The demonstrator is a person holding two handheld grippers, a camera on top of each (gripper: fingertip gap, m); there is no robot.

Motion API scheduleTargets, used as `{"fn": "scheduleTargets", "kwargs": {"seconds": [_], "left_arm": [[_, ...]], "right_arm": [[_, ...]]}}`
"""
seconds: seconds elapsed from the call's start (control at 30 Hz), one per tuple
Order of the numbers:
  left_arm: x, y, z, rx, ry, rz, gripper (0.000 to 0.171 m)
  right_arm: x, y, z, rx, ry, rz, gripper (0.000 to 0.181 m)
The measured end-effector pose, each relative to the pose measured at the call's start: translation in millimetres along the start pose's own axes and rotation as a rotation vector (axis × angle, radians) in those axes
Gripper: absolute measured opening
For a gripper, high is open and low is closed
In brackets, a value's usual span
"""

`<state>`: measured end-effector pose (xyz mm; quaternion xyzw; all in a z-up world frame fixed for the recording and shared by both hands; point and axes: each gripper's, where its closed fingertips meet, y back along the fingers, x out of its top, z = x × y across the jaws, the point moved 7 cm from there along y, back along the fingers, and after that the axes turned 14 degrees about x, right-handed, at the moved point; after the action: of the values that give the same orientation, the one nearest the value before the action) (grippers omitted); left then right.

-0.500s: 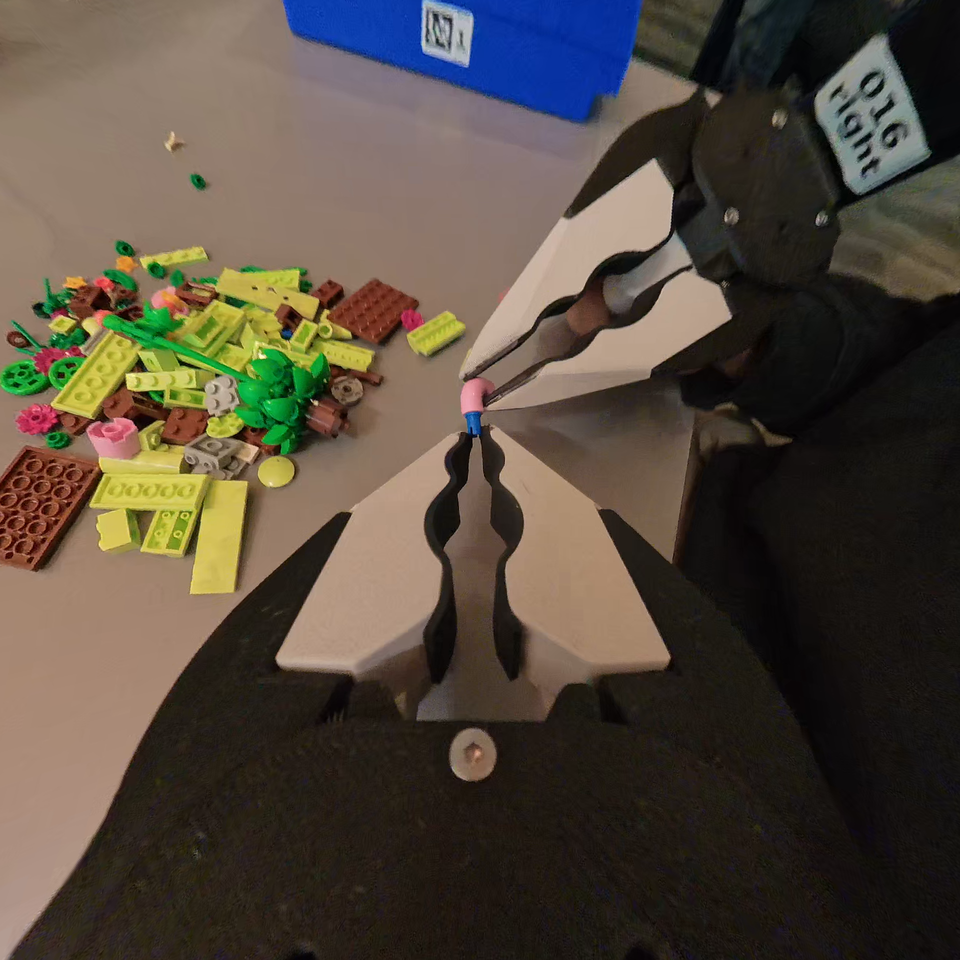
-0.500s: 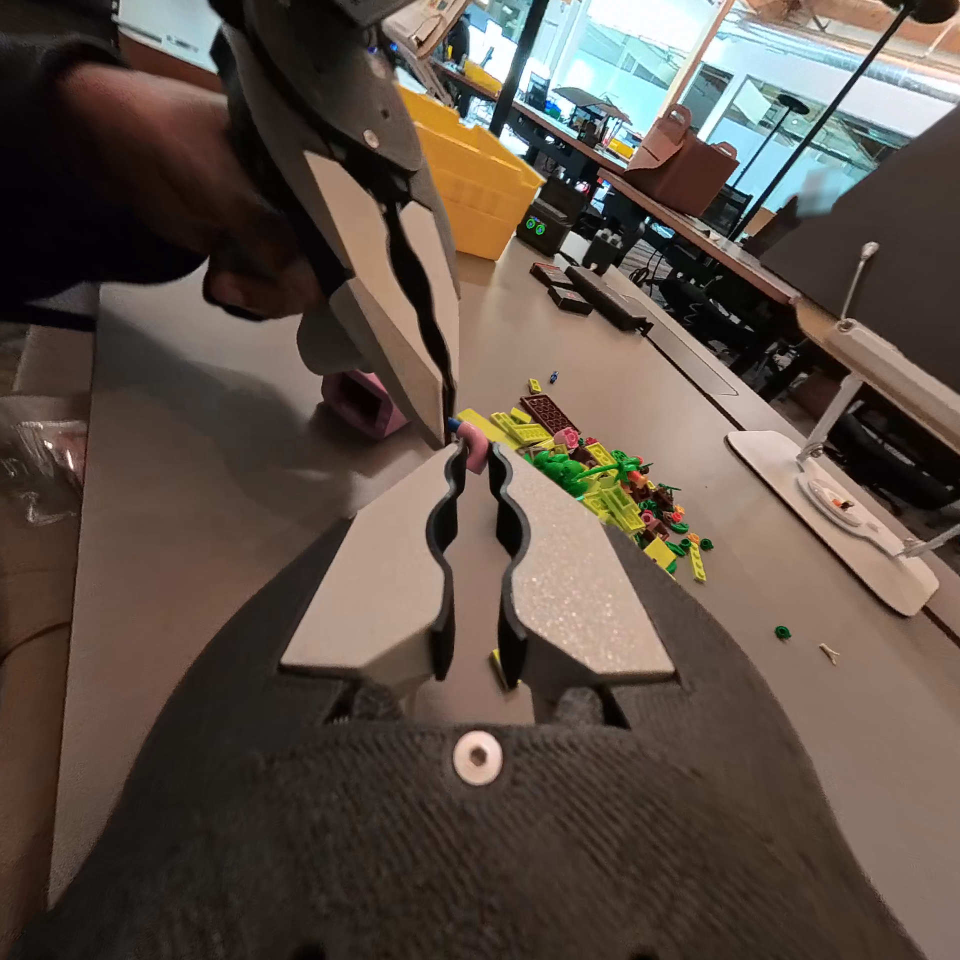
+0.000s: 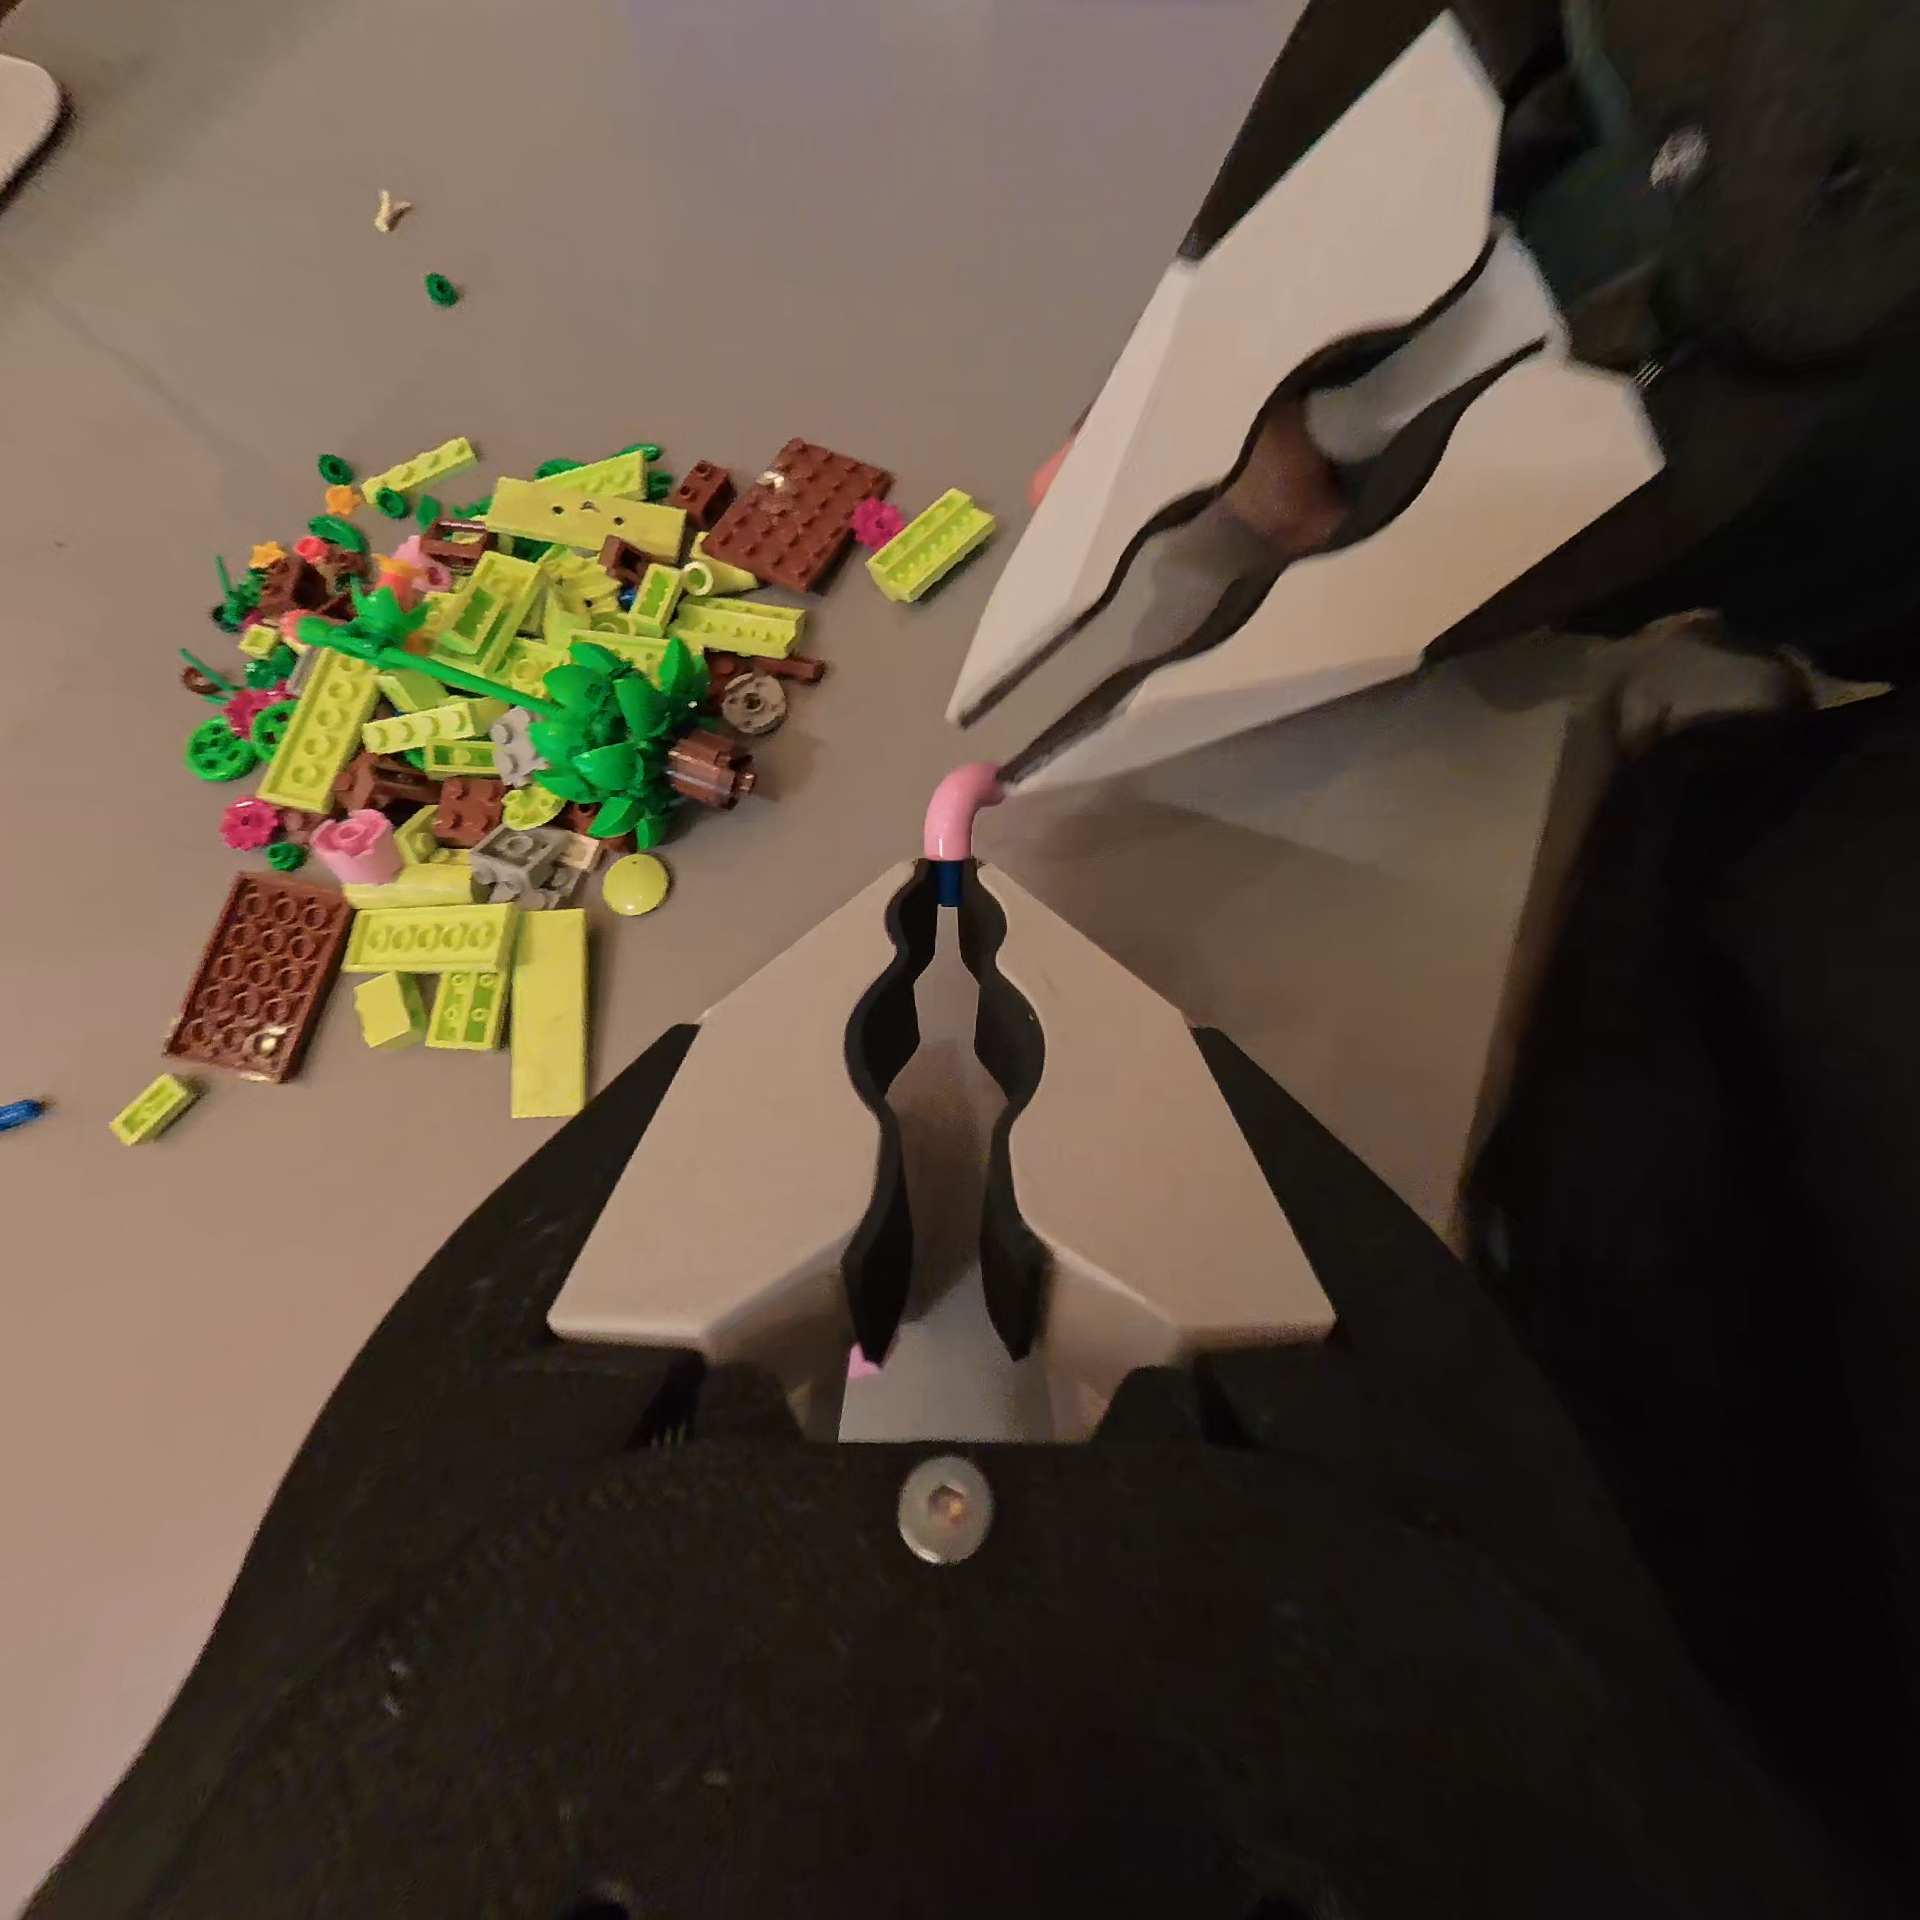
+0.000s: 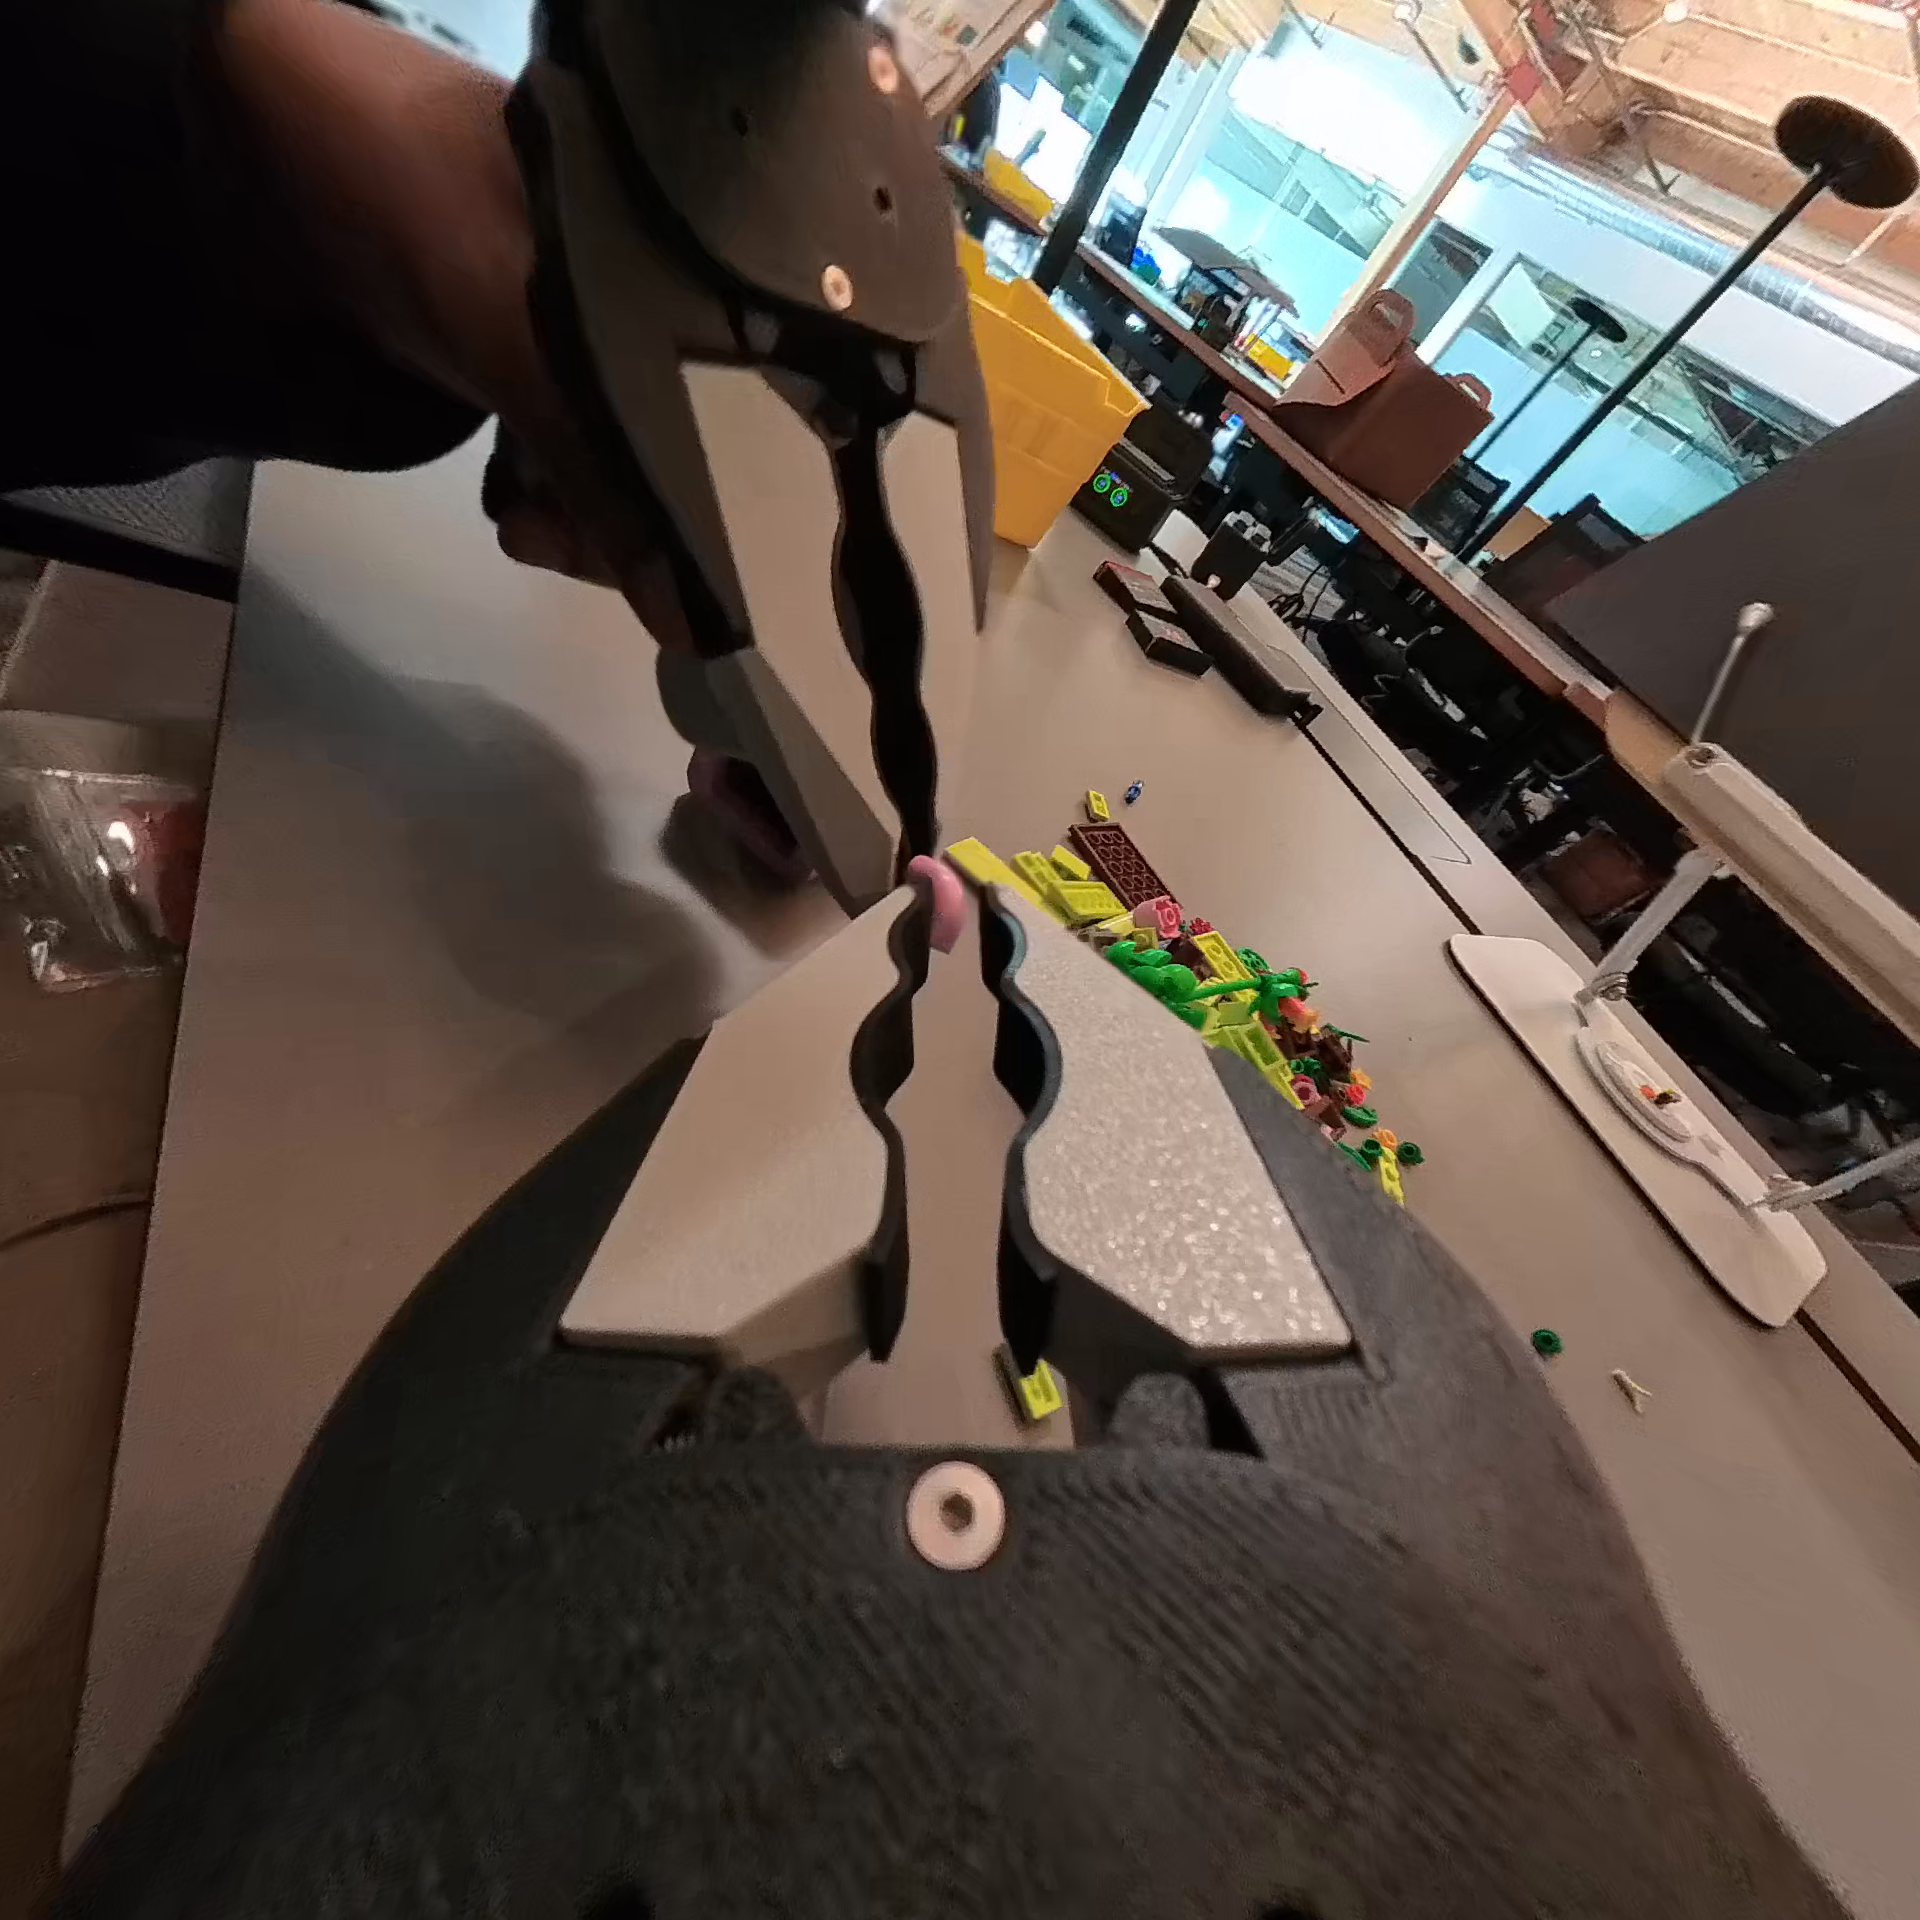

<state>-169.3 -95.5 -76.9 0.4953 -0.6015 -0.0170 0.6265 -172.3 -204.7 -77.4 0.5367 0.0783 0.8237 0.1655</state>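
My left gripper (image 3: 943,883) is shut on a small blue pin (image 3: 945,883) with a pink curved piece (image 3: 958,805) fixed on its end. My right gripper (image 3: 982,750) comes in from the upper right and pinches the far end of the pink piece at its very tips. In the right wrist view the pink piece (image 4: 943,916) sits between my right gripper's tips (image 4: 945,902), and the left gripper (image 4: 920,857) hangs down onto it from above, held by a hand. Both are held above the grey table (image 3: 727,208).
A pile of lime, brown and green bricks (image 3: 499,727) lies left of the grippers, also in the right wrist view (image 4: 1195,966). A pink block (image 4: 727,810) sits behind the left gripper. A yellow bin (image 4: 1039,405), black devices (image 4: 1205,634) and a white lamp base (image 4: 1631,1122) stand farther off. The table edge (image 3: 1496,987) is close on the right. My left and right fingertips are right by each other.
Both grippers have shifted together and the views have swung; the blue bin has left the left wrist view. More of the pink piece now shows between the two pairs of tips.
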Motion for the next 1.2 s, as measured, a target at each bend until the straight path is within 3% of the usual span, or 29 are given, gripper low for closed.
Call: {"fn": "scheduleTargets", "kwargs": {"seconds": [0.1, 0.2, 0.3, 0.4, 0.63, 0.73, 1.2], "left_arm": [[0, -2, -2, 0.045, -0.029, 0.006, 0.003], [5, -1, -1, 0.061, -0.029, 0.046, 0.003], [11, 0, 1, 0.107, -0.059, 0.085, 0.003], [19, 3, 3, 0.122, -0.063, 0.143, 0.003], [28, 6, 10, 0.079, -0.018, 0.221, 0.003], [30, 6, 10, 0.079, 0.006, 0.232, 0.002], [41, 13, 11, -0.113, 0.230, 0.240, 0.003]], "right_arm": [[2, 11, 10, -0.047, -0.079, 0.093, 0.004], [2, 24, 26, -0.054, -0.272, 0.231, 0.001], [-1, 28, 35, 0.080, -0.522, 0.343, 0.019], [-4, 23, 36, 0.204, -0.674, 0.357, 0.038], [-1, 18, 32, 0.271, -0.707, 0.378, 0.023], [0, 18, 30, 0.278, -0.689, 0.373, 0.006], [2, 28, 36, 0.353, -0.804, 0.558, 0.003]]}}
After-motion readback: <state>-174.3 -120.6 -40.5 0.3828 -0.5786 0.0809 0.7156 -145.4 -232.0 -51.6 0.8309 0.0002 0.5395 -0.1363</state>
